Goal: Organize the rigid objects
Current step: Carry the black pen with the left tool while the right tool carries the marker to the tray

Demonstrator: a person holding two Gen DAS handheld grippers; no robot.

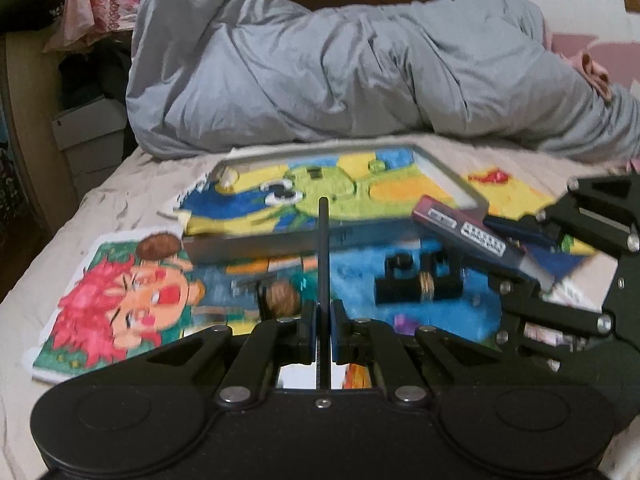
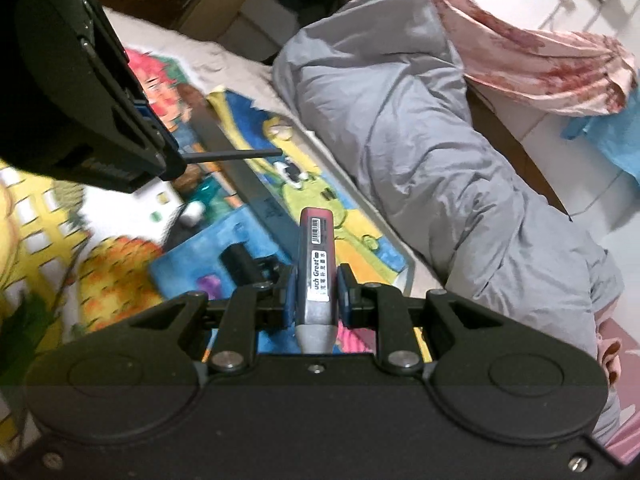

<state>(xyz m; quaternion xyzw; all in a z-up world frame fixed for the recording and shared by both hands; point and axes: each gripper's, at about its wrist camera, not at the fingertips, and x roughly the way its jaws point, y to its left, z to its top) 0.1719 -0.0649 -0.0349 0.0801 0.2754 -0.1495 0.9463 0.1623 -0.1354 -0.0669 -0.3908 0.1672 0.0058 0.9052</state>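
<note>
The left hand-held gripper [image 1: 323, 322] is pinching a thin black rod [image 1: 323, 240] pointing toward twelve o'clock over the bed [image 1: 120, 176]. Only the right wrist view is showing the right hand-held gripper [image 2: 316, 296] clamping a maroon marker [image 2: 316, 264] reading "uch Great".

Tray [image 1: 448, 176] on drawings [image 1: 120, 312], duvet [image 1: 320, 72] behind

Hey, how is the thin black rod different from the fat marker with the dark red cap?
The thin black rod is slender and plain, held in the left gripper. The grey marker with the dark red cap is much thicker, bears a printed label and sits in the right gripper. Both are clamped lengthwise, pointing forward.
</note>
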